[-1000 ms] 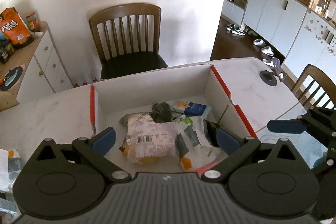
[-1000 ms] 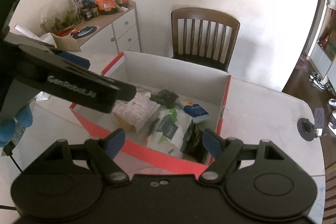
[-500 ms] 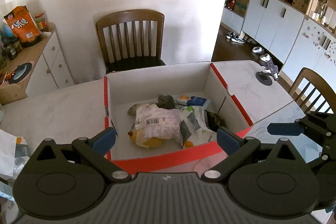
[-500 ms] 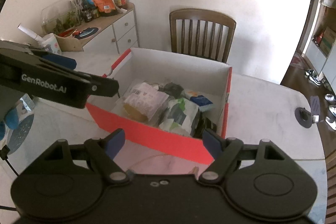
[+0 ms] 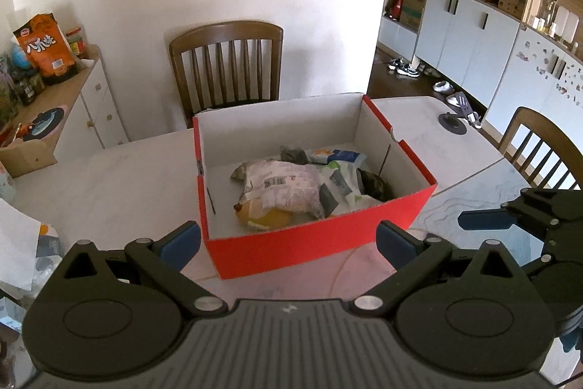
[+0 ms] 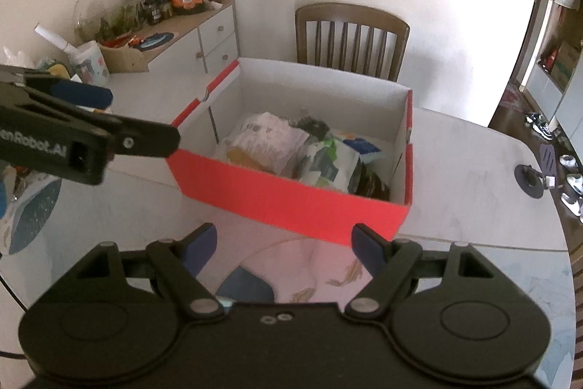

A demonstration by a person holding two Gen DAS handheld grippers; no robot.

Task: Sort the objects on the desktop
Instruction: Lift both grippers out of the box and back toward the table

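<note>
Red box (snack packets inside) sits beyond both wide-apart jaws.

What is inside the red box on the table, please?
The red box holds a pale barcoded packet over something yellow, a green-white bag, a blue-white pack and dark items. Anything beneath them is covered.

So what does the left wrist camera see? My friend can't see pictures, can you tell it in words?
A red box with white inside walls sits on a pale table, holding a heap of snack packets. The left hand-held gripper is open and empty in front of the box, with a brown wooden chair behind it.
</note>
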